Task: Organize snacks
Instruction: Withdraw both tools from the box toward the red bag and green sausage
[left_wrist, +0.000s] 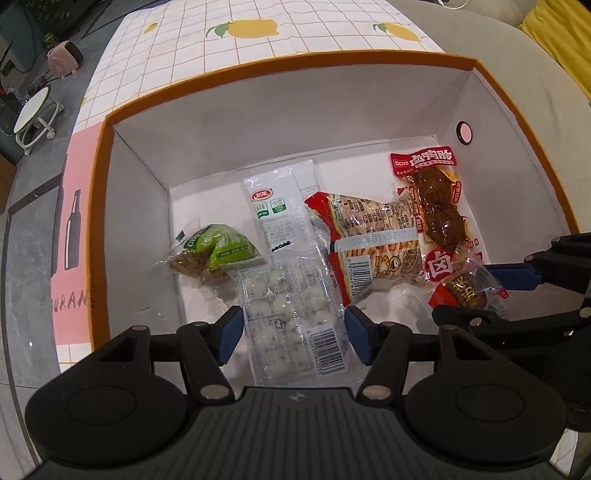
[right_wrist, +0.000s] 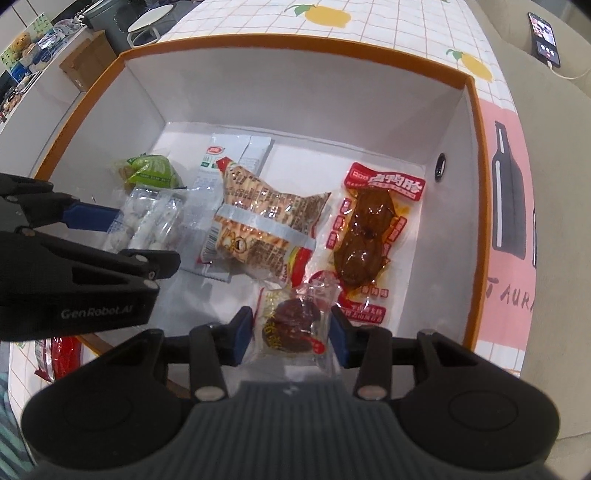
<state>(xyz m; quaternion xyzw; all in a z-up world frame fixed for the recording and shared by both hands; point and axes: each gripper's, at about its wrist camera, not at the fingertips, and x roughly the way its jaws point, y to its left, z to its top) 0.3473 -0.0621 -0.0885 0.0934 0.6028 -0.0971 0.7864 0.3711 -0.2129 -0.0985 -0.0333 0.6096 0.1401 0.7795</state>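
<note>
Snacks in box (right_wrist: 476, 155): dark-sweet packet (right_wrist: 295, 325) seemingly loose between right gripper (right_wrist: 291, 334) fingers.

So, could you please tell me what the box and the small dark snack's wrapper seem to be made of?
Box: probably matte cardboard, with flat white walls, creased corners and an orange rim. Small dark snack's wrapper: thin clear plastic film, glossy and crinkled, contents visible through it.

Snacks lying in the box (left_wrist: 229, 68) on the desk (left_wrist: 177, 48)

From the left wrist view, the leaf-wrapped snack (left_wrist: 214, 254) lies leftmost, then the clear pack of white balls (left_wrist: 291, 317), the biscuit bag (left_wrist: 373, 240) overlapping its right edge, and the braised meat pouch (left_wrist: 439, 206) rightmost, with the small round cake (left_wrist: 467, 291) lying on the pouch's near end.
</note>
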